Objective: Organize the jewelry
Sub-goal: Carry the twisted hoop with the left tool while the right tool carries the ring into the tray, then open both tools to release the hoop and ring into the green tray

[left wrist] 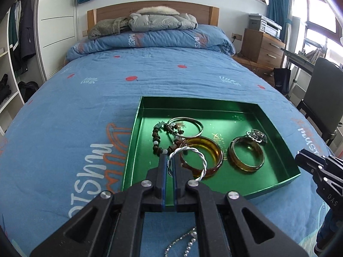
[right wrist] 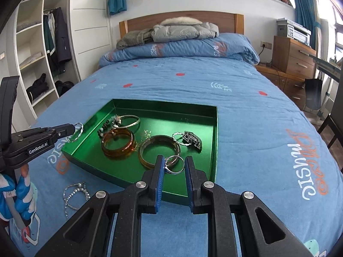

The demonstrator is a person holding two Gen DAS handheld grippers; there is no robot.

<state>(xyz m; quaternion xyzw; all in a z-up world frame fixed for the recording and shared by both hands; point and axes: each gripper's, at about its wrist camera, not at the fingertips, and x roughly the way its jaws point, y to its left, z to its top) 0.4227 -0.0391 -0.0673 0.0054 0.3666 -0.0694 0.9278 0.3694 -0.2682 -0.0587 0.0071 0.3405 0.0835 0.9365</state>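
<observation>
A green tray (left wrist: pixel 133 150) (right wrist: pixel 214 141) lies on the blue bed. In it are two amber bangles (left wrist: pixel 211 156) (right wrist: pixel 118 143), a thin silver bangle (left wrist: pixel 185 126), a dark bead bracelet (left wrist: pixel 155 139) and a dark brooch (right wrist: pixel 193 140). My left gripper (left wrist: pixel 169 157) is shut on a twisted silver bangle (left wrist: pixel 203 162) and holds it over the tray's near left part; it also shows in the right wrist view (right wrist: pixel 77 131). My right gripper (right wrist: pixel 174 165) is open, with a silver ring (right wrist: pixel 174 167) lying between its fingers in the tray.
A rhinestone chain (right wrist: pixel 74 194) (left wrist: pixel 188 242) lies on the bedspread in front of the tray. A folded duvet (left wrist: pixel 150 40) and jackets lie at the headboard. A wardrobe (right wrist: pixel 36 64) stands left, wooden drawers (right wrist: pixel 293 53) and a chair (left wrist: pixel 321 98) right.
</observation>
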